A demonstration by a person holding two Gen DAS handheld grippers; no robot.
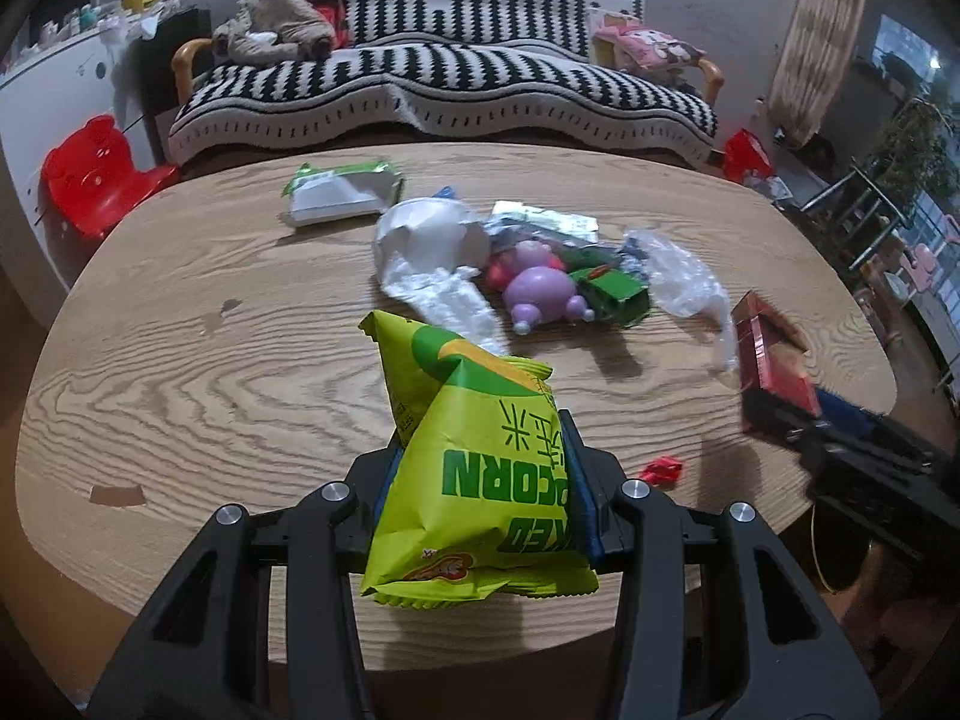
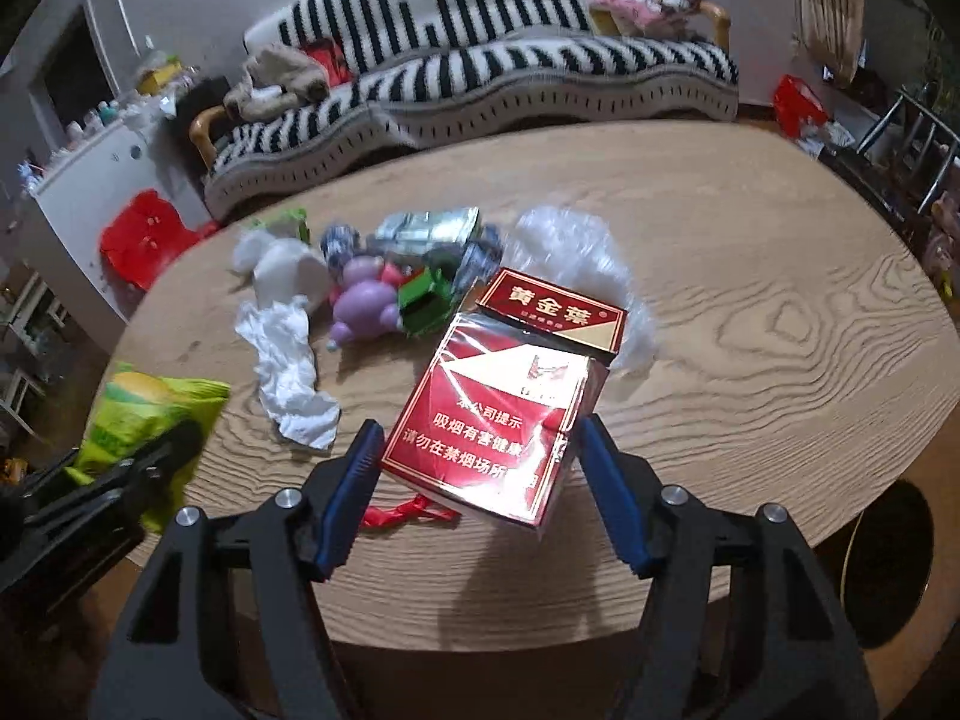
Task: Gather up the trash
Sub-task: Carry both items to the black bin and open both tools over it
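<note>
The left gripper fills the bottom centre of its own view, its black linkage arms spreading toward the lower corners. Its blue-padded fingers stand close together, pressed against both sides of what they hold. In the right wrist view the same gripper shows blurred at the lower left edge. The right gripper sits at the bottom centre of its view, blue fingers set wider apart. The right-hand pad appears to touch what sits between them; whether the left-hand pad touches it cannot be told. In the left view it is a dark blur at the right edge.
</note>
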